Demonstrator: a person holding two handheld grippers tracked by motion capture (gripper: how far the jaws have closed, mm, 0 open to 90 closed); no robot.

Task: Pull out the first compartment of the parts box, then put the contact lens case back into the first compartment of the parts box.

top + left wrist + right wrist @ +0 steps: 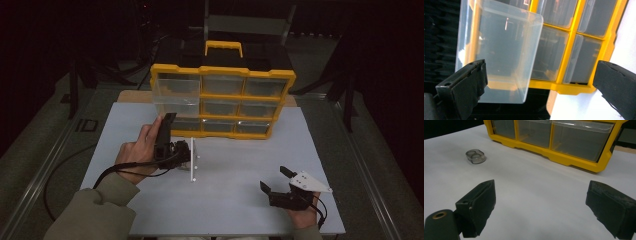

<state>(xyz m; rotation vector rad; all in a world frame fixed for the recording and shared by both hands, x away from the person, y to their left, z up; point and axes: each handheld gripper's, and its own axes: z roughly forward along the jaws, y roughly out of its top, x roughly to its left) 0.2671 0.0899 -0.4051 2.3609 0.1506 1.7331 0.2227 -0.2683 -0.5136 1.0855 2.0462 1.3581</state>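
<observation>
Two grippers: both in play, one per hand, on a white table [225, 200].
Landmark: yellow drawer cabinet [222, 100] standing upright at the far side of the table, black handle frame with a yellow grip on top, clear drawers in a grid.
Pulled drawer: clear drawer [176, 94] at the cabinet's top left sticks out toward the person, well proud of the other fronts; in the left gripper view it [499, 57] hangs out over the yellow frame, looks empty.
Left gripper: left gripper [167, 131] just in front of the cabinet's lower left corner, below the pulled drawer, pointing at it; jaws spread wide, grasping nothing; one jaw overlaps the drawer's lower corner in its own view, contact can't be told.
Right gripper: right gripper [274, 181] near the table's front edge, well clear of the cabinet, to its right front; jaws wide apart, nothing between them, grey plate on top.
Small part: clear two-ring plastic piece [475, 156] lying on the table in front of the cabinet, apart from it.
</observation>
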